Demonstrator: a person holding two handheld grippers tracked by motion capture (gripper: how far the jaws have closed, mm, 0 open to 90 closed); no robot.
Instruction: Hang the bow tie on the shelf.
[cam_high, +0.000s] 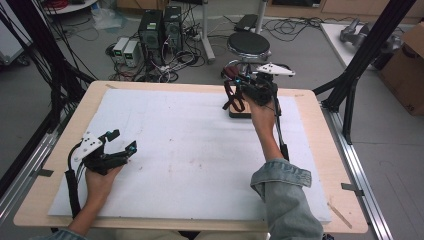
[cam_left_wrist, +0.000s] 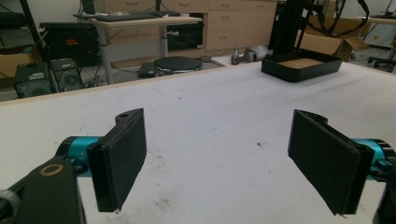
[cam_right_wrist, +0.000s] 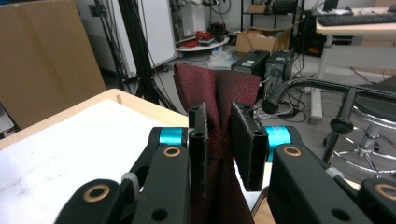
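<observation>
Your right gripper (cam_right_wrist: 218, 140) clamped on dark red woven cloth (cam_right_wrist: 217, 93) above shallow black tray (cam_left_wrist: 301, 65), left gripper (cam_left_wrist: 219, 163) jaws wide apart, well away from tray.

The dark red cloth (cam_right_wrist: 217, 93) looks woven and matt, with a fine speckled grain. The jaws carry matt black, felt-like pads. The bench (cam_high: 310, 107) is pale wood at its rim, under a white, slightly scuffed matt sheet (cam_high: 190, 150). The black tray (cam_left_wrist: 301, 65) looks like smooth plastic
</observation>
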